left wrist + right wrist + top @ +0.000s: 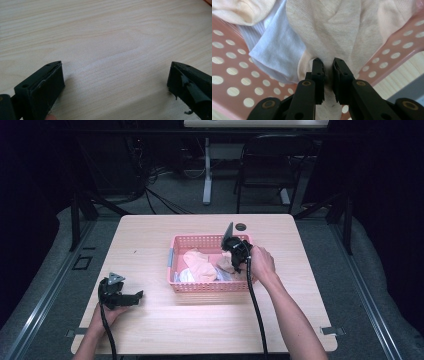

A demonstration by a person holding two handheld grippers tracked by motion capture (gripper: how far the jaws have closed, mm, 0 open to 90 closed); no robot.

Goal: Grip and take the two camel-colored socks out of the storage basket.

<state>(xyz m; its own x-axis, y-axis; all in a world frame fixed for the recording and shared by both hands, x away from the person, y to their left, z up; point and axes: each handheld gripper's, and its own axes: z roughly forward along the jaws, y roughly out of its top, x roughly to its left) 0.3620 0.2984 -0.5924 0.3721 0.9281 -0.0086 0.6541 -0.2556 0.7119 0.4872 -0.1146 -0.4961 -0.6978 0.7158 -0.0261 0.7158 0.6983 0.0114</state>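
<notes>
Pink perforated basket (210,240) sat near the centre of the table (150,240), slightly toward the far right, with bare wood open on every side and the widest free stretch to the left and along the near edge. Right gripper (328,65) was inside the basket at its right end, close to the right wall; jaws nearly together, pinching a fold of beige cloth (329,32) between the pads. In the high view the same gripper (234,254) pointed down into the heap. White cloth (274,50) lay just left of the pinched fold, touching it, and a peach cloth (200,265) filled the basket's middle. Basket walls hemmed the gripper on the right and near sides. Left gripper (131,296) rested on bare table near the front left corner, well apart from the basket, jaws spread wide with nothing between them (115,80).
</notes>
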